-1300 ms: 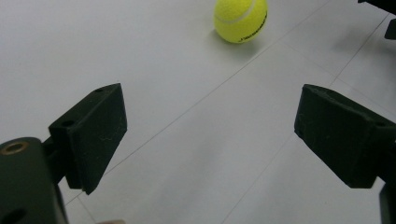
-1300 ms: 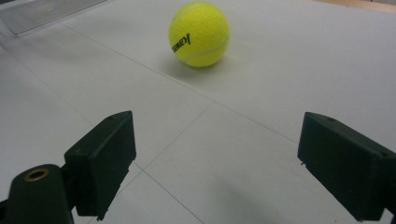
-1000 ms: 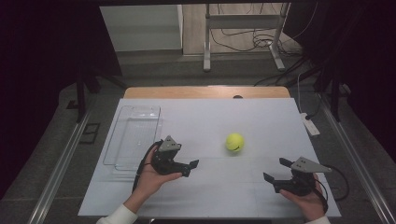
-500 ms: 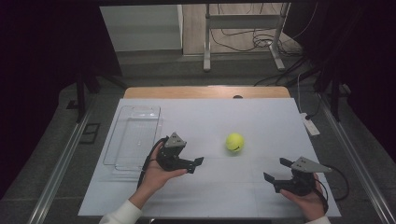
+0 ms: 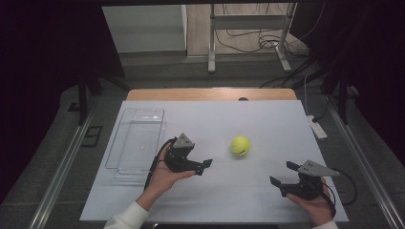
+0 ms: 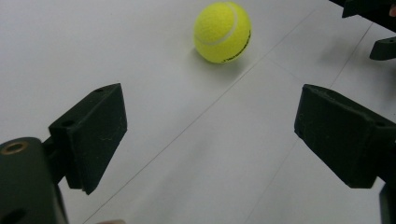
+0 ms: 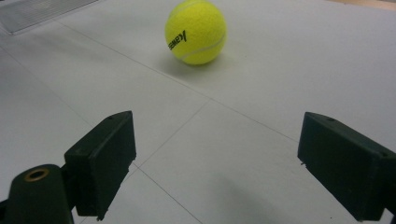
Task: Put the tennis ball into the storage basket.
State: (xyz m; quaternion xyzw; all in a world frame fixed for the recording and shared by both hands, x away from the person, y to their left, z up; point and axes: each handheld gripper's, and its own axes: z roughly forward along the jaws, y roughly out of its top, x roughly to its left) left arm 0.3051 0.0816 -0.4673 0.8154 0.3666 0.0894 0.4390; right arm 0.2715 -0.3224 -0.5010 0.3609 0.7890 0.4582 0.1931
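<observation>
Centrally, a yellow tennis ball [image 5: 240, 145] rested on a white table [image 5: 267, 119], a little right of the middle, with nothing touching it. The left gripper [image 5: 202, 166], held in the person's left hand [image 5: 165, 175], lay near the ball on its left and slightly nearer the person, pointing toward it but apart from it. Its two black jaws stood wide apart with only bare tabletop between them. In the left gripper view, the ball [image 6: 222, 31] sat beyond the jaws, toward the far edge of the picture, slightly left of the gap between them.

Over on the right, the right gripper [image 5: 283, 173] sat in the person's right hand [image 5: 315, 202] at the near right of the table, well apart from the ball. Its jaws also stood wide apart and held nothing. In the right gripper view, the ball [image 7: 195, 31] lay farther off across the white surface, with black lettering on its side.

A clear plastic tray [image 5: 125, 138] lay at the left of the table, just left of the left hand. A white sleeve [image 5: 126, 218] showed at the near edge.
</observation>
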